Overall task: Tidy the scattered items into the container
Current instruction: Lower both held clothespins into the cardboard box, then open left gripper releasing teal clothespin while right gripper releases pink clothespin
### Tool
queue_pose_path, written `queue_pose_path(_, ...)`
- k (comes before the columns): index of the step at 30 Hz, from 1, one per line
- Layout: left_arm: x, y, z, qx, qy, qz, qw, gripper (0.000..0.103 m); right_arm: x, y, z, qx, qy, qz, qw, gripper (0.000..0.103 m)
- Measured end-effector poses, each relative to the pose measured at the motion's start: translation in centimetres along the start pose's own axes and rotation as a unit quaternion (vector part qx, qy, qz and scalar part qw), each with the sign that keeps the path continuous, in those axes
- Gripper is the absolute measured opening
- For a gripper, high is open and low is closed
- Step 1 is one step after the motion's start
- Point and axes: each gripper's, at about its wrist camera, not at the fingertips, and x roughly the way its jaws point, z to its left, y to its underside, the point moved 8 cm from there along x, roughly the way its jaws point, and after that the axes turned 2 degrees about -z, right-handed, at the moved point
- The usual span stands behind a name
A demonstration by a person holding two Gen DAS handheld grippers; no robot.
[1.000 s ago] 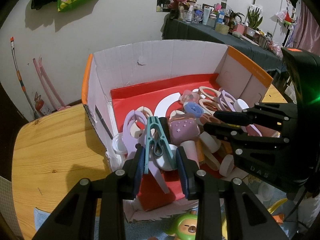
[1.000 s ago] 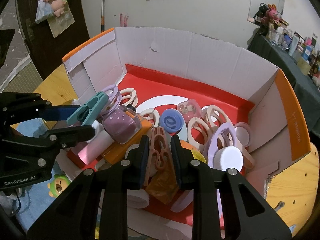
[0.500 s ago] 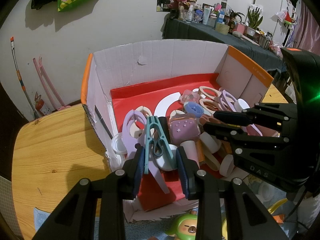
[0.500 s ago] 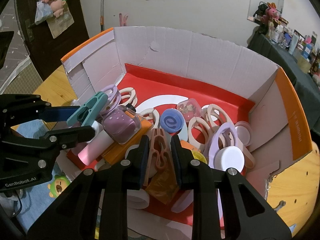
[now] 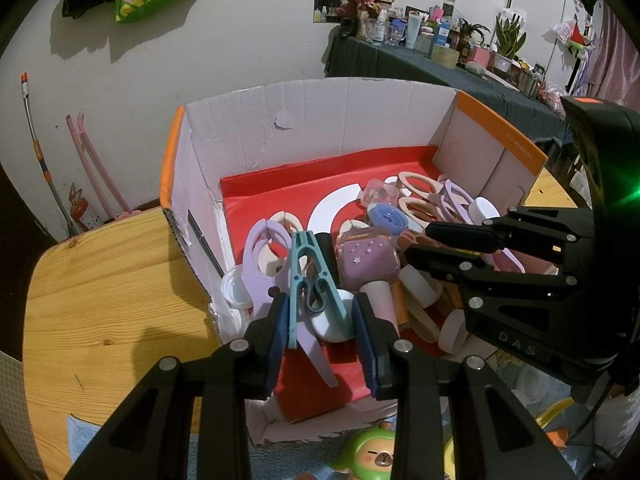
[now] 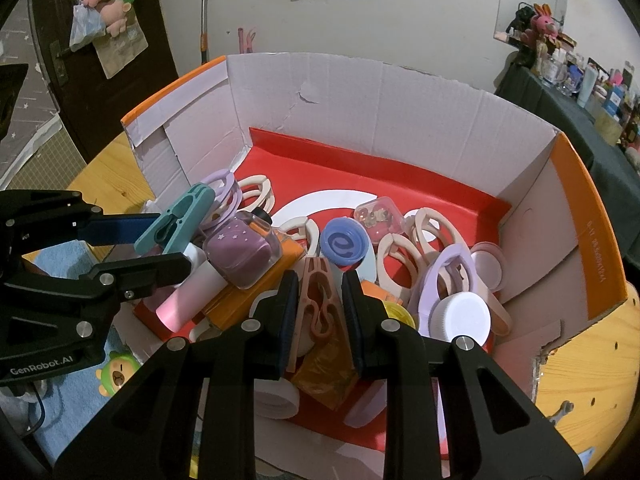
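Clothespins are sitting between both sets of tongs over the cardboard box [image 6: 400, 112]: left gripper [image 5: 320, 320] apparently pinching the light, stiff teal clothespin [image 5: 312, 280] by its tail, right gripper [image 6: 320, 312] squeezing the brown clothespin [image 6: 320, 300] likewise.

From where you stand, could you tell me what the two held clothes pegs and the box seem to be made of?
Teal peg: likely moulded plastic, matte, uniform colour, rounded edges.
Brownish-pink peg: the same look, probably plastic.
Box: corrugated cardboard; fluting lines and a torn patch show on its wall, and its floor is glossier red.
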Motion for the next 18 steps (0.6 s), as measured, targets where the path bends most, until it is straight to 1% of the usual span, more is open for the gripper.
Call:
queue_pose_path(13, 0.00, 0.02, -0.07, -0.003, 0.001, 0.000, 1.0000, 0.035, -0.02, 0.03, -0.05, 0.000, 0.002, 0.000, 1.000, 0.022)
queue_pose_path(18, 0.20, 0.08, -0.15, -0.006, 0.003, 0.002, 1.0000, 0.038, 0.01, 0.04, -0.14, 0.001, 0.003, 0.001, 1.000, 0.022)
